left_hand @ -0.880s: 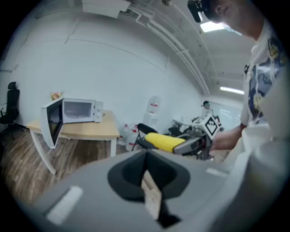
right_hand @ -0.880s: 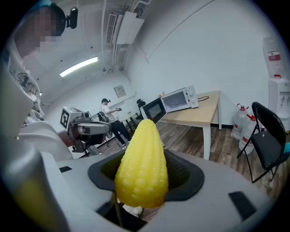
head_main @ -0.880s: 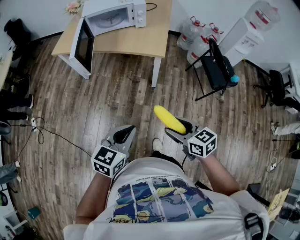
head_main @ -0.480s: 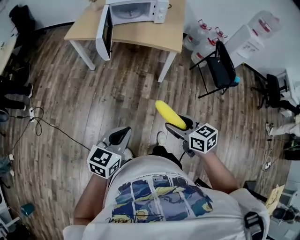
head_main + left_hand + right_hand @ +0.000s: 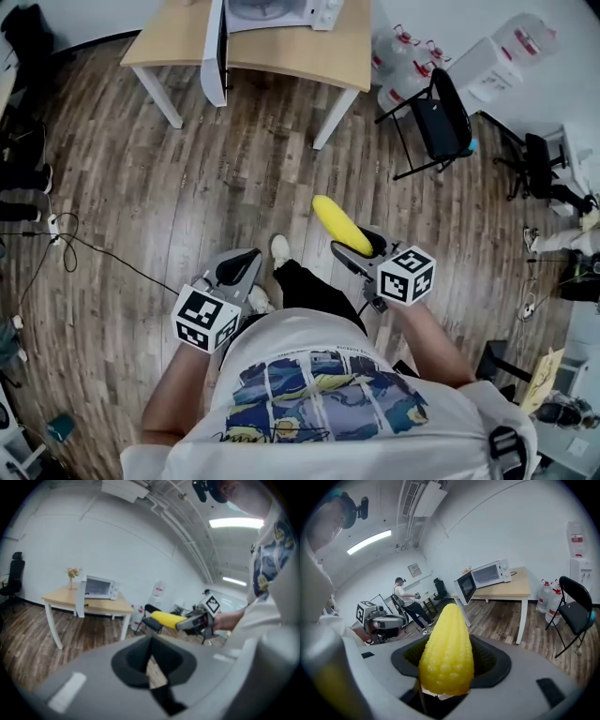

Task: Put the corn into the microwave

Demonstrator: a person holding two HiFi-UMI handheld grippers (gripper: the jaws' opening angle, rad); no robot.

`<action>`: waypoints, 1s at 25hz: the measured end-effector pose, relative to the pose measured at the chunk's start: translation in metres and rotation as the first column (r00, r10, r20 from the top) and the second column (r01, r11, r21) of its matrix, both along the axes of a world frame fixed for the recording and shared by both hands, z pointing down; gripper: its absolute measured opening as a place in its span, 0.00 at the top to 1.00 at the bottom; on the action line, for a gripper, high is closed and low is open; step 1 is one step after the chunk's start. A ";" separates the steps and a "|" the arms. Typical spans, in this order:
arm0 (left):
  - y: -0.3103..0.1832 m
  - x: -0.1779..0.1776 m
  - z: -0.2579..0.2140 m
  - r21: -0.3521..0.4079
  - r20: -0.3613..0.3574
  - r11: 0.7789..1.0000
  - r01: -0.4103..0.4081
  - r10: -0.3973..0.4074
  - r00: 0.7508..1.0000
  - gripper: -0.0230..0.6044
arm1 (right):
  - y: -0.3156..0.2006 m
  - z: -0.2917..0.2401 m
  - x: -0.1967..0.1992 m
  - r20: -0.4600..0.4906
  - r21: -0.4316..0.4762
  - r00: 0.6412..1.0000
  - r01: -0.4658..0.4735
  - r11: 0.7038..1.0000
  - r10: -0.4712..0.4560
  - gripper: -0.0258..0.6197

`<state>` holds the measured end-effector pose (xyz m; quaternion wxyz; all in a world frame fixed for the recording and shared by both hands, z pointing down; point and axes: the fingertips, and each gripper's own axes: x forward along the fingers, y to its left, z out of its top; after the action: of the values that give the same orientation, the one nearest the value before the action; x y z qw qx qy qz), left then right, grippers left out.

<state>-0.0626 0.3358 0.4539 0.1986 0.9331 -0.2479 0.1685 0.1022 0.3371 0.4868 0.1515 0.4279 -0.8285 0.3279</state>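
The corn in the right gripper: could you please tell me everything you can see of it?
The corn is a bright yellow cob with rows of rounded kernels, glossy like plastic, tapering to a blunt tip. Its pale cut base sits clamped between the jaws of the right gripper; the rest juts forward, touching nothing else. It is held in the air above the wooden floor, its tip aimed roughly toward the microwave.

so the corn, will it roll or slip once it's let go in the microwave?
Probably rolls: the corn is round and tapered, so it would likely curve off. Looks stiff, sticking out of the right tool without sagging. Bumpy kernels should limit slipping.
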 end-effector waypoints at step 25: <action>-0.259 -0.004 -0.057 0.118 -0.019 0.990 0.072 -0.070 0.997 0.95 | -0.297 0.004 0.032 -0.177 0.095 0.982 0.082 0.992 -0.064 0.57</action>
<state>-0.0668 0.0764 0.3967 0.1506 0.9351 -0.2891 0.1393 0.1342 0.0399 0.4911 0.2129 0.4314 -0.8429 0.2410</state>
